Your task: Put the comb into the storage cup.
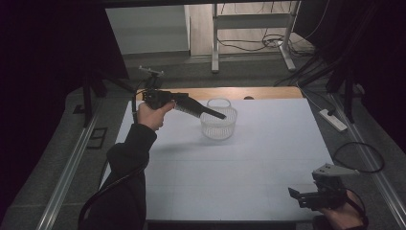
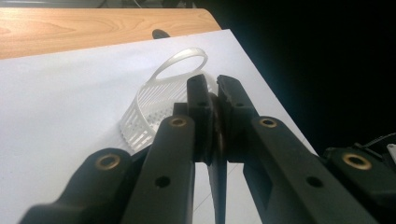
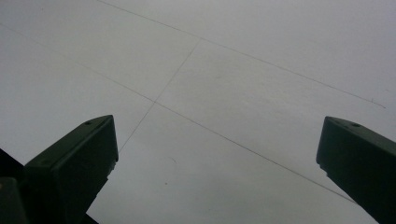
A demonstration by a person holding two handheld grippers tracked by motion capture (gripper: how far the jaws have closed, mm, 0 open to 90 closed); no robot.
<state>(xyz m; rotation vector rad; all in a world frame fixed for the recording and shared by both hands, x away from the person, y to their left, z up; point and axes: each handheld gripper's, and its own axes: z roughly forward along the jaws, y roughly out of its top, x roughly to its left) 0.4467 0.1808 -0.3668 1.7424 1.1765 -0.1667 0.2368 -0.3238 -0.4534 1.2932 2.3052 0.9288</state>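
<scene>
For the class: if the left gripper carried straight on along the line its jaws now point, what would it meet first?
Most likely the white slotted basket. The left gripper, shut on a dark flat thing, points at its near rim from just above, though depth is hard to judge.

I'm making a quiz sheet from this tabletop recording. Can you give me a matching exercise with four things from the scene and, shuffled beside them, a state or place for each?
Things:
1. left claw
2. right claw
3. white slotted basket
4. white power strip

States or places:
A. jaws wide apart above the bare white tabletop
B. lying on the grey floor beside the table's right edge
C. standing at the far side of the white tabletop, handle loop up
D. shut on a thin dark object, tip over the basket's rim

Pairs: 1-D, 2-A, 3-C, 4-B
</scene>
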